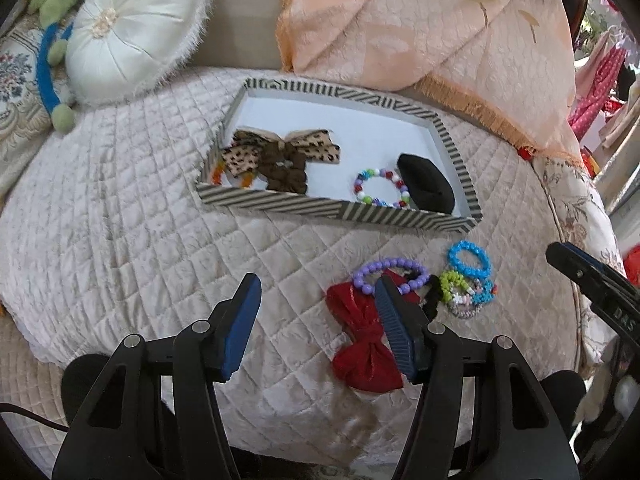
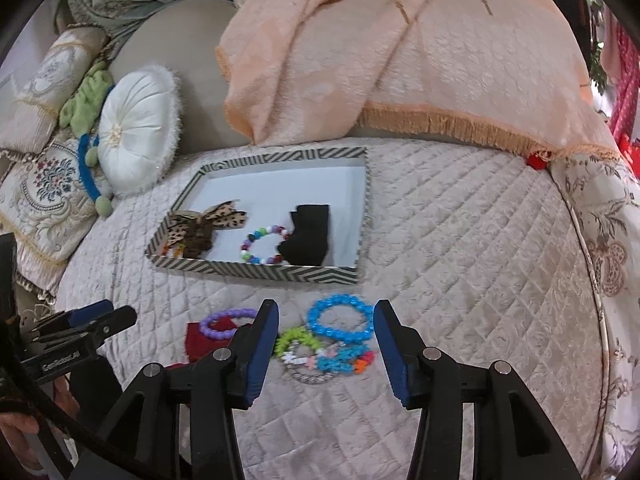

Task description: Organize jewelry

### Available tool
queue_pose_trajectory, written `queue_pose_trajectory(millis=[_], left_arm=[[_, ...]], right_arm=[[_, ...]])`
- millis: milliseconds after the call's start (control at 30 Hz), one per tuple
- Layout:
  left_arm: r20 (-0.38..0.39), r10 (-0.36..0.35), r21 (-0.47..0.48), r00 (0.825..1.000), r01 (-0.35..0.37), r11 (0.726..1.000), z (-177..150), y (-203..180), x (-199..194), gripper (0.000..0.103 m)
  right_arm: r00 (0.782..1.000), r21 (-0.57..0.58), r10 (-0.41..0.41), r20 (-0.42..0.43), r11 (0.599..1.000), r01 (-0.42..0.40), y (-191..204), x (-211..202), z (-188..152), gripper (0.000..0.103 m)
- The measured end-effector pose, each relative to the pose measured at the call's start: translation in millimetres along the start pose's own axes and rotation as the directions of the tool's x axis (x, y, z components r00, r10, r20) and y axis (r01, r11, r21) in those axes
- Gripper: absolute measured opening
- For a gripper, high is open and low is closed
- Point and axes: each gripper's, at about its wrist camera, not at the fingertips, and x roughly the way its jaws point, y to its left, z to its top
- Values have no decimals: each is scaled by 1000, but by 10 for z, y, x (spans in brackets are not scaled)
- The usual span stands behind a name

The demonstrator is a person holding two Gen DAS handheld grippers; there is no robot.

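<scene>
Quilted surface: cream bedspread (image 2: 460, 248) carries everything; striped tray (image 1: 332, 210) sits on it, far from both tools.
Tray contents: leopard bow (image 1: 276, 148), brown scrunchie (image 1: 286, 174), multicolour bead bracelet (image 1: 382, 186), black pouch (image 1: 428, 186).
Loose pile: between tray and tools, on the quilt: blue bead bracelet (image 2: 340, 317), purple bead bracelet (image 2: 228, 322), green bracelet (image 2: 296, 340), tangle of small bracelets (image 2: 332, 362), red bow (image 1: 366, 344).
Left gripper (image 1: 316, 322): spread wide, holding nothing; right finger overlaps the red bow in view, contact unclear.
Right gripper (image 2: 326, 350): spread wide, empty, hanging over the bracelet tangle, blue bracelet just ahead between the fingers.
Handling guess: bracelets look light, elastic-strung, beads hard and glossy so likely slippery; ring will flex and roll if nudged.
Grip spot: pinch across one arc of the blue ring, pads either side of the bead strand, on the free far side away from the tangle.
Risk: neighbours probably snag and drag along; bow is soft, take it at the centre knot.
Progress guess: partway, several pieces not yet in the tray.
</scene>
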Motion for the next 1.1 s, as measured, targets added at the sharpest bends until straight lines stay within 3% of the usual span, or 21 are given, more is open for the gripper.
queue_pose_trajectory(millis=[333,600,800,1100], left_arm=[[-96,-46,24,994,48,999,171,-67,423,59],[-162,5,78,987,8,997,299,-213,838,59],[-251,3,95,968,21,995,345,-313,1136,59],[-290,27,132,957,12,991,401,-491,1347,59]], right_arm=[[991,22,-36,-127,999,39,-327,593,-77,47],[980,8,-56,-193,998,58,-419,922,-56,47],[974,10,-53,-220,998,57,-465,1092,-60,47],[974,-13,-48,-223,999,46,-451,1207,-34,47]])
